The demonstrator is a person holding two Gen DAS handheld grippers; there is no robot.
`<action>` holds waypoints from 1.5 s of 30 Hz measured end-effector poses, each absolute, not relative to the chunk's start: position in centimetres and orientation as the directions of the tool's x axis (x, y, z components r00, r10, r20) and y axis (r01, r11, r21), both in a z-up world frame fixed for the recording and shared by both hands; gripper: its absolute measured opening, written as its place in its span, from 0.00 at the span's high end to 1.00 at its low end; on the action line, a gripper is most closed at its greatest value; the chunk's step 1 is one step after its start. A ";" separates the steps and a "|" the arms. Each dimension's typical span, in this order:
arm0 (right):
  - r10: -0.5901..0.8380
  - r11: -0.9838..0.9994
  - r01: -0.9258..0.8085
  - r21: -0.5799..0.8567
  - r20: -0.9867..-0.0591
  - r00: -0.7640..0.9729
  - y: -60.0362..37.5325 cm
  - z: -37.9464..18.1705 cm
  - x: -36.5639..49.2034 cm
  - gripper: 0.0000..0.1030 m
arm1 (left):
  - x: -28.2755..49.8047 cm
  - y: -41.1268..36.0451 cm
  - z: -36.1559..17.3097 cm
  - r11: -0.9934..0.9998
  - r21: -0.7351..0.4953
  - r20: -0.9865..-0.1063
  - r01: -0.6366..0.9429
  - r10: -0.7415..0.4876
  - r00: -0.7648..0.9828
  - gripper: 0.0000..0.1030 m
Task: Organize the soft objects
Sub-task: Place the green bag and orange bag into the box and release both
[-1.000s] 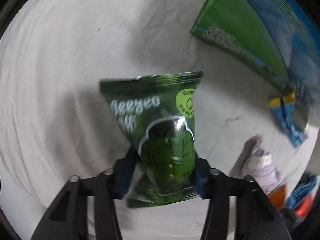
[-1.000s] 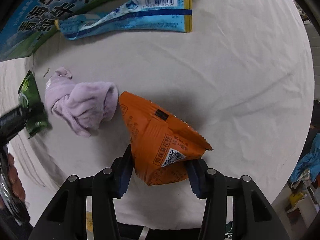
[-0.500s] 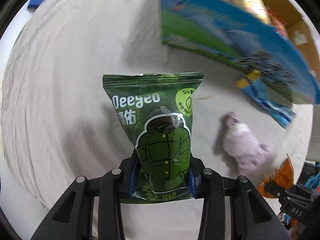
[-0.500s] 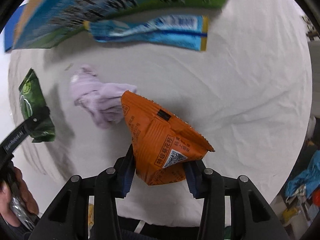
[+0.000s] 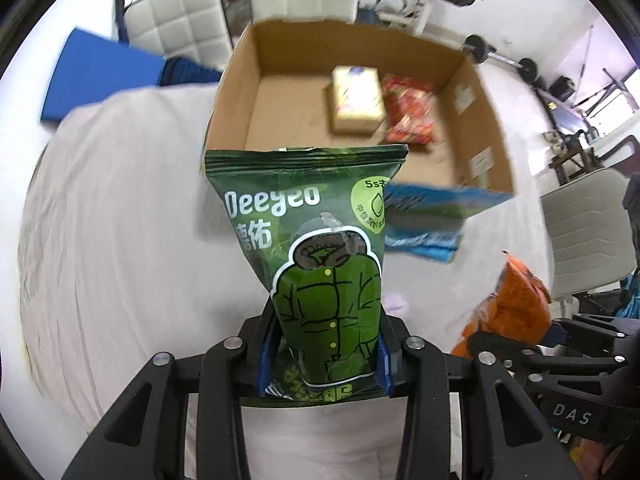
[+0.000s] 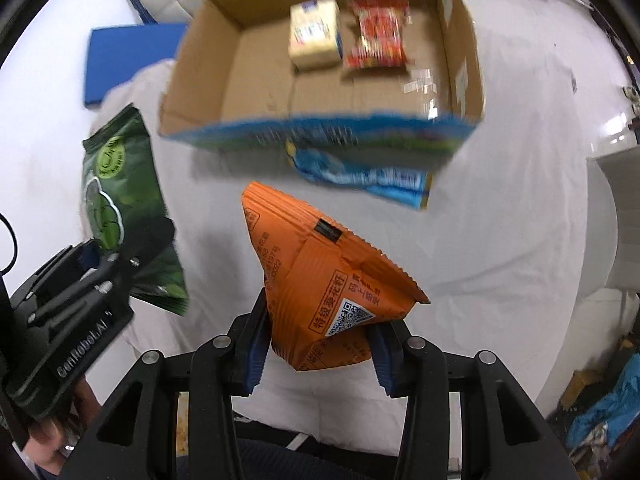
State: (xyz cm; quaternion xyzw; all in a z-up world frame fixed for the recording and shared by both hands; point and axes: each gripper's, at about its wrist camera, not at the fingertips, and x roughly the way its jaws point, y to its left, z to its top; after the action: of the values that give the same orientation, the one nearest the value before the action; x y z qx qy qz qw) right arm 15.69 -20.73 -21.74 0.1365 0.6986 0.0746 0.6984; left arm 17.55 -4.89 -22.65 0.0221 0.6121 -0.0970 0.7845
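- Both packets have been lifted off the white cloth (image 5: 120, 240) since the earlier frames, and the cardboard box (image 6: 256, 76), then mostly out of view, is now seen open ahead.
- Cardboard box: a pale yellow pack (image 6: 314, 34) and a red packet (image 6: 378, 38) are held inside, side by side at the far end.
- Green packet (image 5: 316, 264): pinched at its lower part by the left gripper (image 5: 323, 354), long axis upright, top seam towards the box.
- Orange packet (image 6: 320, 292): clamped at its base by the right gripper (image 6: 316, 354), tilted, its narrow end towards the box.
- Blue sachet (image 6: 372, 178): lying on the cloth against the box's near wall, between the box and the orange packet.
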 end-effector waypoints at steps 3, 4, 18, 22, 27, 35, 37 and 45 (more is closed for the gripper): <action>0.310 0.946 0.083 0.313 -0.949 0.052 -21.4 -20.0 16.5 0.55 | 18.4 -6.2 -20.3 0.975 -0.084 -0.954 0.205 -0.138 0.266 0.65; 0.314 0.944 0.085 0.319 -0.947 0.063 -21.8 -19.3 16.9 0.55 | 18.9 -6.5 -19.3 0.972 -0.086 -0.950 0.217 -0.146 0.277 0.65; 0.220 0.968 0.105 0.226 -0.973 0.064 -24.4 -20.3 28.5 0.55 | 30.8 -6.5 -17.3 0.965 -0.035 -0.946 0.259 -0.115 0.302 0.65; 0.196 0.973 0.131 0.192 -0.980 -0.020 -24.8 -24.5 31.8 0.55 | 34.8 -6.2 -20.6 0.969 -0.029 -0.970 0.246 -0.087 0.227 0.65; 0.172 0.980 0.124 0.155 -0.975 -0.138 -24.7 -30.2 34.0 0.55 | 38.9 -6.3 -24.9 0.970 0.009 -0.988 0.244 -0.029 0.154 0.65; 0.139 0.988 0.099 0.118 -0.960 -0.244 -24.1 -35.4 35.7 0.55 | 43.8 -7.7 -31.4 0.966 0.023 -0.999 0.259 0.015 0.032 0.65; 0.134 0.989 0.099 0.112 -0.959 -0.249 -24.0 -36.1 36.0 0.55 | 44.8 -8.1 -32.6 0.962 0.026 -1.000 0.272 0.024 0.013 0.65; 0.100 0.994 0.074 0.081 -0.947 -0.305 -23.5 -38.5 36.4 0.52 | 46.9 -9.0 -34.7 0.967 0.008 -0.999 0.256 0.018 -0.039 0.61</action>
State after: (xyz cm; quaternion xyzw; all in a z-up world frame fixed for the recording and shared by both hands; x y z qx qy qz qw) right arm 36.37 -23.45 -38.48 0.0541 0.8077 0.0111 0.5871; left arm 46.90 -8.99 -34.67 0.0959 0.7157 -0.0867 0.6864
